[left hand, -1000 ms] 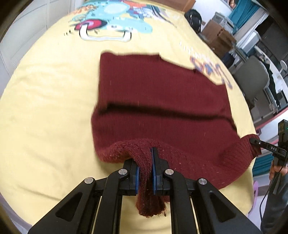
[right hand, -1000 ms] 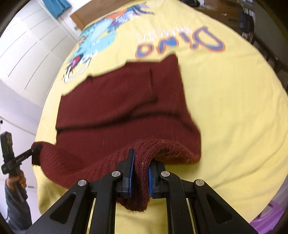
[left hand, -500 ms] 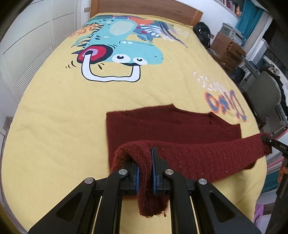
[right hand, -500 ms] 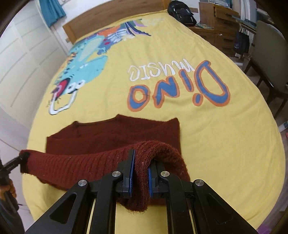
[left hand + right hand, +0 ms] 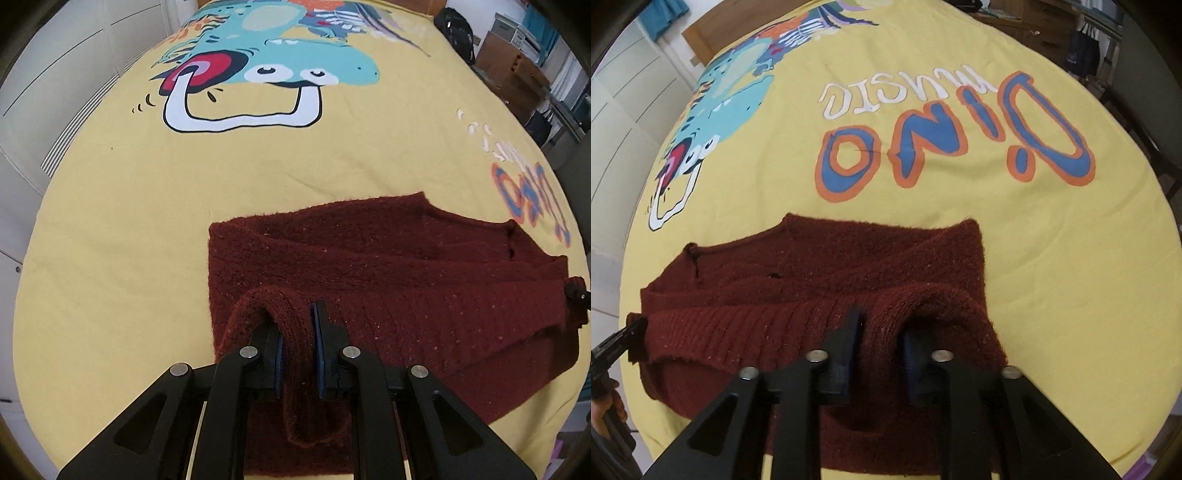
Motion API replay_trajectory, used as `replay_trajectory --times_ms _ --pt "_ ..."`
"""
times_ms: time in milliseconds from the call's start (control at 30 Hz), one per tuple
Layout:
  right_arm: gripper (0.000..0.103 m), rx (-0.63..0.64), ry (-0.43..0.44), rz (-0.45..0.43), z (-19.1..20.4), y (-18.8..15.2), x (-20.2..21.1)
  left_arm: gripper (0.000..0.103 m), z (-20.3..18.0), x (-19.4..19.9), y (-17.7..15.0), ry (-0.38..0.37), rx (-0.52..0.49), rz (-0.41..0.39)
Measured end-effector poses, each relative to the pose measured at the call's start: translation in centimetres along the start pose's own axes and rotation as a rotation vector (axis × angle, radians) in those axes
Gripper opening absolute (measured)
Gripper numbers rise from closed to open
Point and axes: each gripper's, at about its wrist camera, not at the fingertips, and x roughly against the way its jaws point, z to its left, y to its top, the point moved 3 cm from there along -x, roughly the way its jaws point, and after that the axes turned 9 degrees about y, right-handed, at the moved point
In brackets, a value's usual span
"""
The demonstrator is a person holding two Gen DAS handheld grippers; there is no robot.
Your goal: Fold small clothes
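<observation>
Pinching one maroon sweater (image 5: 388, 280) hem between them, left tool (image 5: 297, 354) and right tool (image 5: 877, 354) clamped.

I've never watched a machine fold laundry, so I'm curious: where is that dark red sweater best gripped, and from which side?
Best at the near hem, one corner per gripper, coming in from the near edge of the bed. The sweater lies flat with its neckline at the far side, so lifting both hem corners carries the whole edge over evenly. The left gripper and right gripper each pinch a bunched corner this way.
</observation>
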Motion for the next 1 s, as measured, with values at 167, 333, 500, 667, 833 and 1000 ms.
replay_trajectory --times_ms 167,333,500,667,833,1000 --pt "0.077 0.023 0.006 -0.06 0.9 0.0 2.1 0.028 0.7 0.4 0.3 -0.03 0.04 0.039" --pt "0.09 0.112 0.017 -0.105 3.4 -1.0 4.5 0.079 0.9 3.9 0.5 -0.064 0.05 -0.052" --pt "0.103 0.23 -0.001 -0.143 6.7 -3.4 4.9 0.102 -1.0 7.0 -0.4 -0.087 -0.01 -0.142" --pt "0.103 0.305 -0.007 -0.152 9.3 -6.6 3.0 0.102 -4.1 7.1 -2.8 -0.102 -0.073 -0.175" --pt "0.103 0.345 -0.043 -0.142 10.2 -10.2 0.0 0.102 -6.6 4.2 -5.7 -0.107 -0.106 -0.15" --pt "0.103 0.265 -0.063 -0.103 7.7 -12.4 -3.4 0.102 -7.1 0.3 -8.0 -0.058 -0.134 -0.093"
